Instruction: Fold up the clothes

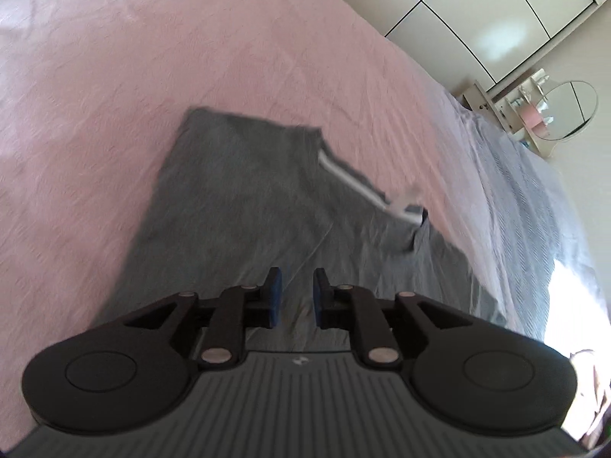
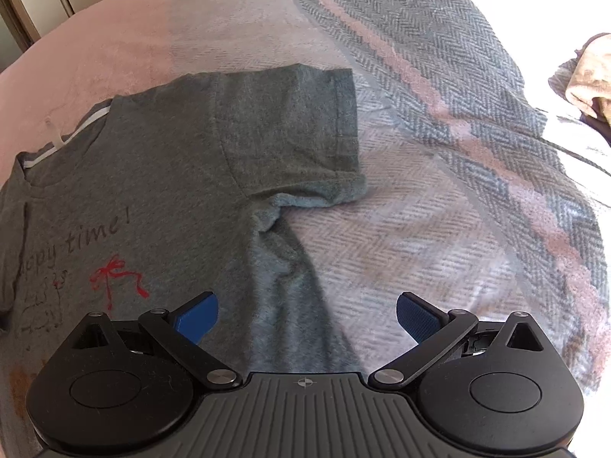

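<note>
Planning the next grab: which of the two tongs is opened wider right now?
The right tongs: their blue pads stand far apart above the grey T-shirt. The left tongs show only a narrow gap, holding nothing.

Both wrist views down onto T-shirt (image 1: 236,198)

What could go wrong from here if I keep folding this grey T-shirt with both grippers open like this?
The left gripper has only a narrow gap over the grey T-shirt, so it may pinch a wrinkle instead of an edge. The right gripper is wide open over the side seam, where shirt meets herringbone blanket; it could grab the blanket too. The sleeve lies bunched at the armpit, which might fold in creased.
</note>
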Demonstrator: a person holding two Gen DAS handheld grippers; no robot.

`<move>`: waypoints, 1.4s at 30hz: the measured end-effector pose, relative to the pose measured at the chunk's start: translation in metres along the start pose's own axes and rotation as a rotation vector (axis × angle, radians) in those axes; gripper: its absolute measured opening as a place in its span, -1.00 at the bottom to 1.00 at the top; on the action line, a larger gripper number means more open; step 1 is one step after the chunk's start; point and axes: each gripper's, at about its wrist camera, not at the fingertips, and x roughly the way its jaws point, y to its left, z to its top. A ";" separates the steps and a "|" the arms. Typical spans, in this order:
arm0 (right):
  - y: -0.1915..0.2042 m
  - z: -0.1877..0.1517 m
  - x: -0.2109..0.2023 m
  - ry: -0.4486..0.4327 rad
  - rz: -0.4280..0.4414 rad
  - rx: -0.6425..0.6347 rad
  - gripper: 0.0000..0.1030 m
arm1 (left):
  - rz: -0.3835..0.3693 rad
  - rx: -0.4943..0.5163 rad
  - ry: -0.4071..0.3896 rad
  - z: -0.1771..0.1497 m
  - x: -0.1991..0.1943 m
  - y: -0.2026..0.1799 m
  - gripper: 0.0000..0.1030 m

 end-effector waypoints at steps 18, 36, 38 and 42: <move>-0.022 -0.010 0.006 -0.026 -0.038 0.037 0.98 | 0.198 0.242 -0.056 0.023 -0.008 0.028 -0.47; -0.060 0.021 0.021 -0.086 -0.057 0.060 0.98 | 0.355 0.194 -0.163 0.075 0.073 0.035 -0.83; -0.063 0.028 0.024 -0.098 -0.027 0.062 0.98 | 0.386 0.196 -0.177 0.076 0.072 0.030 -0.76; -0.075 0.050 0.024 -0.174 0.090 0.111 0.97 | 0.403 0.139 -0.288 0.076 0.046 0.025 -0.66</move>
